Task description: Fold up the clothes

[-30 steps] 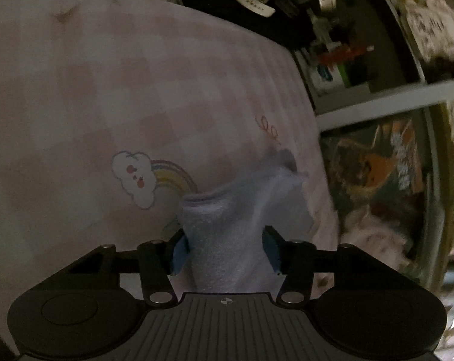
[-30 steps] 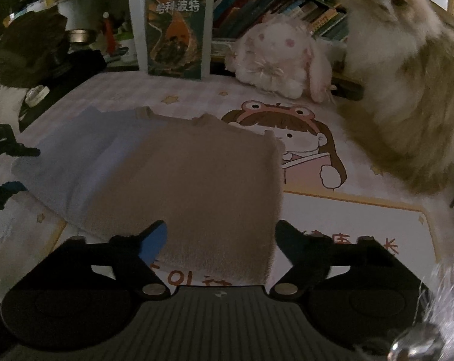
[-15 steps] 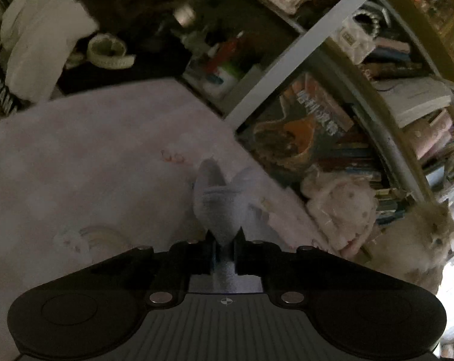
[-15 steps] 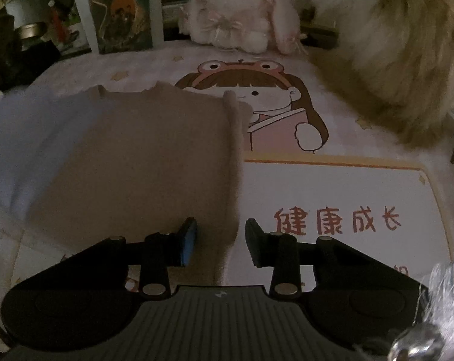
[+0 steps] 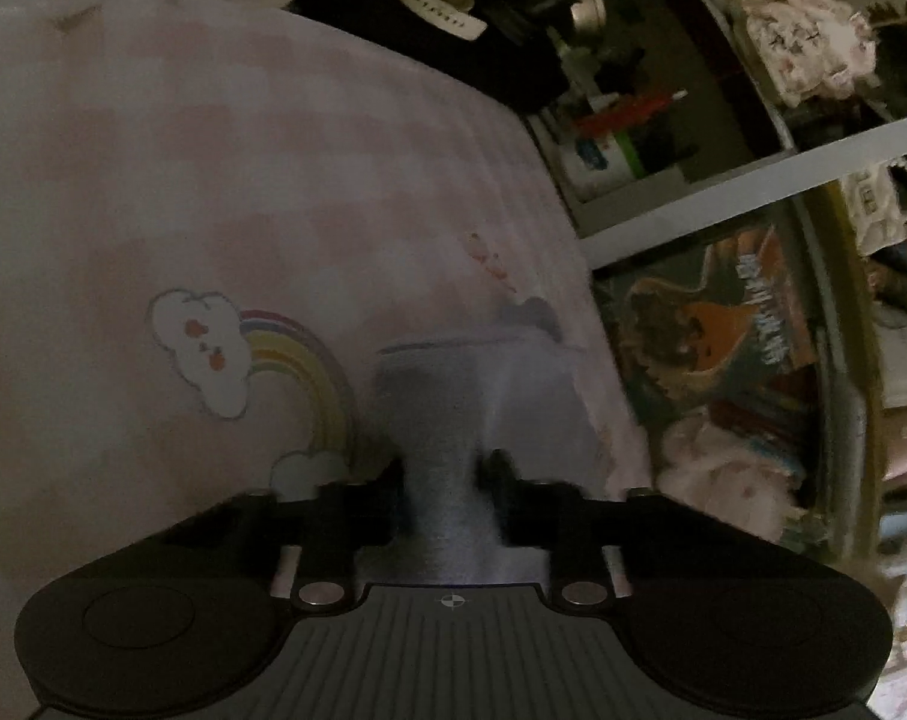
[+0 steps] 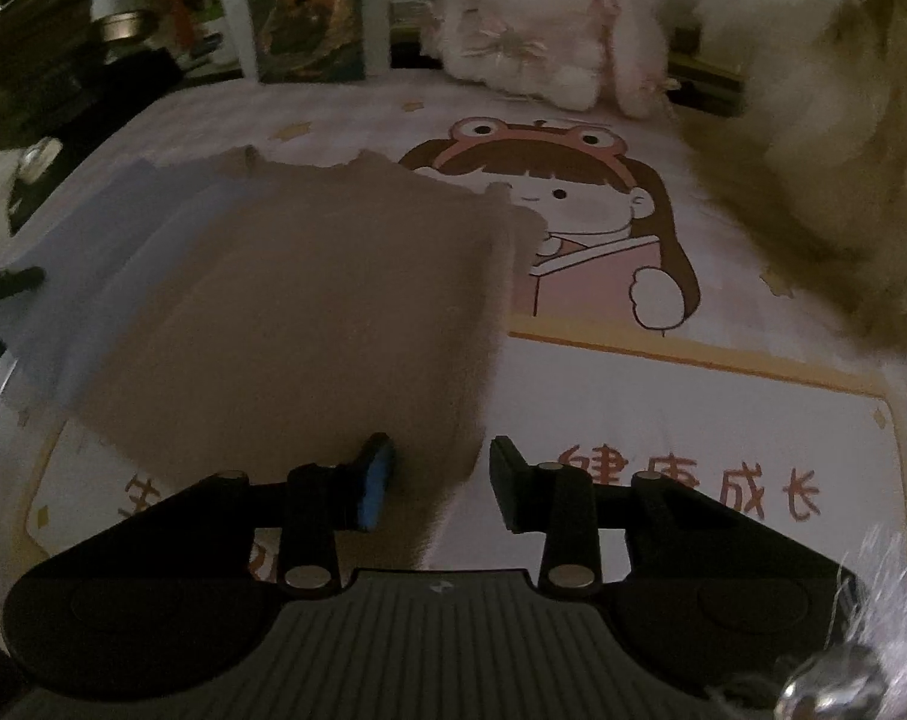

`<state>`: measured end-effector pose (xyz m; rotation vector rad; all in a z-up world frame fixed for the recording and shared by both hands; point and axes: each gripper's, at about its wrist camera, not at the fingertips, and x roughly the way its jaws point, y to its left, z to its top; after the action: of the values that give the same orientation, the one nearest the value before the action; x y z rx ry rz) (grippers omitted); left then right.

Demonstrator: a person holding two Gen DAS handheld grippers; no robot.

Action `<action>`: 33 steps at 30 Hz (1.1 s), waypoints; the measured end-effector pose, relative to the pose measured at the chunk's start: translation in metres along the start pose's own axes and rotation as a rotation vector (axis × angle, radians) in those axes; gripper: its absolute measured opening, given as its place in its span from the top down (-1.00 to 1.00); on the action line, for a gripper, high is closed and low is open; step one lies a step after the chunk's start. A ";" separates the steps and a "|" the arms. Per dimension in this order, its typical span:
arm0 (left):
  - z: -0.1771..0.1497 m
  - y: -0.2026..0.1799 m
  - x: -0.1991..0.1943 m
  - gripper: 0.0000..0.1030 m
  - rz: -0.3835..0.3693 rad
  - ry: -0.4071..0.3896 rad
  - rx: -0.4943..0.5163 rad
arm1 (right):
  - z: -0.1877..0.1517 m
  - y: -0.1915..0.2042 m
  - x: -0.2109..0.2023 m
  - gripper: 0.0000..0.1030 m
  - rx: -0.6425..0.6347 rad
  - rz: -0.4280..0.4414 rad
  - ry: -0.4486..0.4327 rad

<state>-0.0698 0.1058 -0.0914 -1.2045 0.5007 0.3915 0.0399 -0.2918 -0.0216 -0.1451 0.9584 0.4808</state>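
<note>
1. At the far left of the left wrist view lies a pink checked bed sheet [image 5: 225, 180], printed with a white cloud and rainbow [image 5: 231, 360].
2. Right of the rainbow, the left gripper [image 5: 444, 480] has its jaws partly closed with a fold of the pale blue cloth [image 5: 471, 396] between them. The cloth bunches between the fingertips and spreads wider beyond them on the sheet; whether the pads press it firmly is hard to tell in the dim, blurred picture.
3. Further right in that view stand cluttered shelves [image 5: 693, 138] and a book with an orange cover [image 5: 723, 324], with a pale plush toy [image 5: 723, 480] below it.
4. In the right wrist view, the blue part of the cloth [image 6: 93, 276] lies at the left on the sheet, and the tip of the other gripper shows at that left edge, touching it.
5. A brown cloth [image 6: 333, 312] lies flat over the blue one, covering most of it.
6. The right gripper [image 6: 438, 468] has its jaws open. The near right corner of the brown cloth lies in the gap between them, and neither finger clamps it.
7. Right of the cloths the sheet shows a cartoon girl [image 6: 567, 204] in a frog hat, above red printed characters.
8. Behind sits a white plush rabbit [image 6: 549, 30]; at the far right is a fluffy cat [image 6: 825, 120].
</note>
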 end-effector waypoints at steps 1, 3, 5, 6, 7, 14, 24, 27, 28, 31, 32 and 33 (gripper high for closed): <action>0.000 -0.001 -0.002 0.77 0.008 -0.006 0.008 | 0.001 -0.003 -0.001 0.28 -0.002 0.012 -0.005; -0.001 -0.003 -0.007 0.78 0.025 -0.018 0.025 | 0.005 -0.009 -0.004 0.28 -0.001 0.025 -0.025; -0.001 -0.005 -0.012 0.78 0.042 -0.029 0.041 | 0.012 -0.016 -0.004 0.28 0.003 0.046 -0.046; -0.001 -0.007 -0.015 0.78 0.051 -0.035 0.049 | 0.015 -0.018 -0.002 0.28 0.000 0.058 -0.050; -0.001 -0.006 -0.017 0.78 0.059 -0.043 0.051 | 0.019 -0.020 0.000 0.28 -0.005 0.071 -0.054; -0.007 -0.010 -0.031 0.78 0.114 -0.090 0.076 | 0.027 -0.026 0.022 0.24 -0.092 0.126 -0.015; -0.034 -0.096 -0.066 0.83 0.041 -0.205 0.327 | 0.023 -0.037 0.028 0.25 -0.139 0.187 -0.007; -0.059 -0.140 -0.077 0.83 -0.001 -0.227 0.476 | 0.023 -0.040 0.029 0.25 -0.151 0.206 -0.006; -0.070 -0.155 -0.081 0.83 -0.014 -0.231 0.536 | 0.023 -0.041 0.029 0.25 -0.155 0.212 -0.007; -0.110 -0.189 -0.083 0.83 -0.047 -0.204 0.712 | 0.023 -0.044 0.030 0.25 -0.163 0.230 -0.008; -0.124 -0.200 -0.083 0.82 -0.058 -0.193 0.771 | 0.023 -0.045 0.030 0.25 -0.168 0.235 -0.009; -0.142 -0.210 -0.082 0.82 -0.062 -0.167 0.844 | 0.023 -0.045 0.030 0.25 -0.173 0.240 -0.009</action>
<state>-0.0470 -0.0967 0.0798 -0.3656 0.4149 0.1855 0.0923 -0.3144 -0.0368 -0.1841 0.9289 0.7860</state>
